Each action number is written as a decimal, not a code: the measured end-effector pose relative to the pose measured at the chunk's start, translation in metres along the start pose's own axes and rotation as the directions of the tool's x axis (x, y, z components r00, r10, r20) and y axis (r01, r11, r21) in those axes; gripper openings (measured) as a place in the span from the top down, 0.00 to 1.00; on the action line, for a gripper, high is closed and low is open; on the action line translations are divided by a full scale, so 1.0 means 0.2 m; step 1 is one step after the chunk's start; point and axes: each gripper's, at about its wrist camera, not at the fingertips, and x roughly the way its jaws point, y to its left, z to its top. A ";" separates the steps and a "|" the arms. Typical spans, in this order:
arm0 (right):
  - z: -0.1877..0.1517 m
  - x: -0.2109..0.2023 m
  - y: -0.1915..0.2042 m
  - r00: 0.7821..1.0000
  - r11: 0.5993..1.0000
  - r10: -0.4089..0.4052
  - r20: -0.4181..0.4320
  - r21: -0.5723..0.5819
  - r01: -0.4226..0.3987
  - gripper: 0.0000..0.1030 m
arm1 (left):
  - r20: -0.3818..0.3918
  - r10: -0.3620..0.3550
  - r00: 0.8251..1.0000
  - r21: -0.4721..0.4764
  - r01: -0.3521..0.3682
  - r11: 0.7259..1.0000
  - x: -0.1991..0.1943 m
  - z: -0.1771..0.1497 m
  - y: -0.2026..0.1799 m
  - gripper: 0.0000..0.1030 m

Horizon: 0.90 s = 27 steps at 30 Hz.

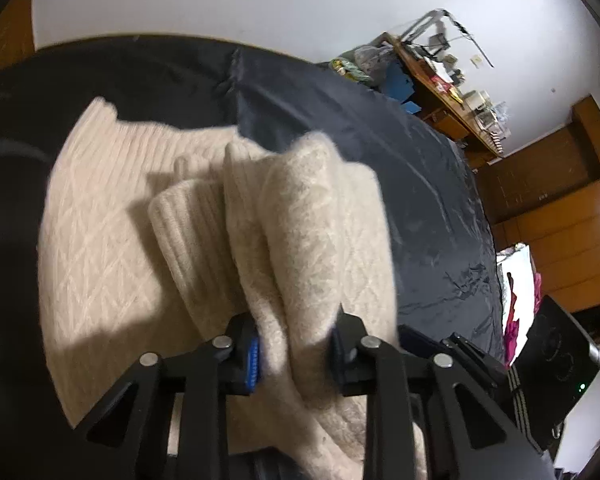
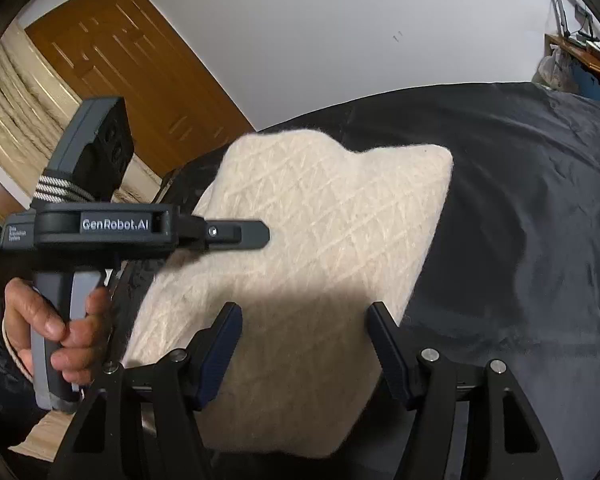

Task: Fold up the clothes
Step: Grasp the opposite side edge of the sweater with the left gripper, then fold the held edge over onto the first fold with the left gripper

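Observation:
A cream cable-knit sweater (image 1: 100, 240) lies on a dark bed cover (image 1: 380, 160). My left gripper (image 1: 296, 344) is shut on a bunched fold of the sweater (image 1: 300, 220) and holds it raised above the rest of the garment. In the right wrist view the sweater (image 2: 320, 220) lies flat on the dark cover (image 2: 520, 220). My right gripper (image 2: 304, 332) is open and empty just above the sweater's near part. The left gripper (image 2: 256, 234) shows at the left of that view, reaching onto the sweater's left edge, held by a hand (image 2: 60, 328).
A cluttered wooden desk (image 1: 452, 92) stands beyond the bed at the right. A wooden door (image 2: 140, 80) and white wall lie behind the bed. Wooden cabinets (image 1: 560, 220) and a black device (image 1: 556, 360) are at the right edge.

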 end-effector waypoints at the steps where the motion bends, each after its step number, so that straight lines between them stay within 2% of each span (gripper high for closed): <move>1: -0.01 -0.02 -0.01 1.000 1.000 0.001 0.000 0.003 -0.001 0.35 | -0.003 0.011 1.000 0.002 -0.011 1.000 0.00 0.00 0.00 0.74; 3: -0.03 -0.06 -0.03 1.000 1.000 0.003 0.012 0.027 -0.004 0.35 | 0.034 0.003 0.999 0.056 -0.005 0.998 -0.06 0.01 -0.07 0.75; 6: -0.03 -0.15 -0.08 0.998 0.997 -0.023 0.051 0.069 0.019 0.35 | 0.100 -0.047 0.994 0.146 0.032 0.989 -0.22 0.05 -0.19 0.76; 9: -0.03 -0.25 -0.09 0.994 0.996 -0.067 0.081 0.067 0.062 0.35 | 0.167 -0.070 0.984 0.199 0.036 0.979 -0.42 0.11 -0.19 0.76; 12: -0.02 -0.30 -0.06 0.989 0.994 -0.097 0.108 0.053 0.092 0.35 | 0.201 -0.072 0.977 0.187 0.034 0.982 -0.58 0.15 -0.03 0.75; 14: 0.00 -0.31 -0.01 0.987 0.995 -0.102 0.122 0.030 0.099 0.35 | 0.205 -0.053 0.977 0.144 0.023 0.989 -0.63 0.17 0.16 0.75; 16: 0.02 -0.30 0.05 0.985 0.994 -0.106 0.135 0.004 0.106 0.35 | 0.188 -0.040 0.981 0.089 0.024 0.996 -0.63 0.16 0.38 0.75; 19: 0.07 -0.22 0.22 0.984 0.986 -0.117 0.133 -0.102 0.131 0.35 | 0.156 0.001 0.988 0.013 -0.003 1.000 -0.56 0.12 0.68 0.75; 23: 0.13 -0.08 0.47 0.984 0.951 -0.125 0.129 -0.265 0.156 0.35 | 0.161 -0.002 0.987 0.004 0.001 1.000 -0.48 0.04 0.83 0.75; 27: 0.16 0.09 0.67 0.993 0.912 -0.080 0.091 -0.394 0.110 0.35 | 0.181 -0.030 0.983 0.049 0.022 0.999 -0.43 0.02 0.87 0.72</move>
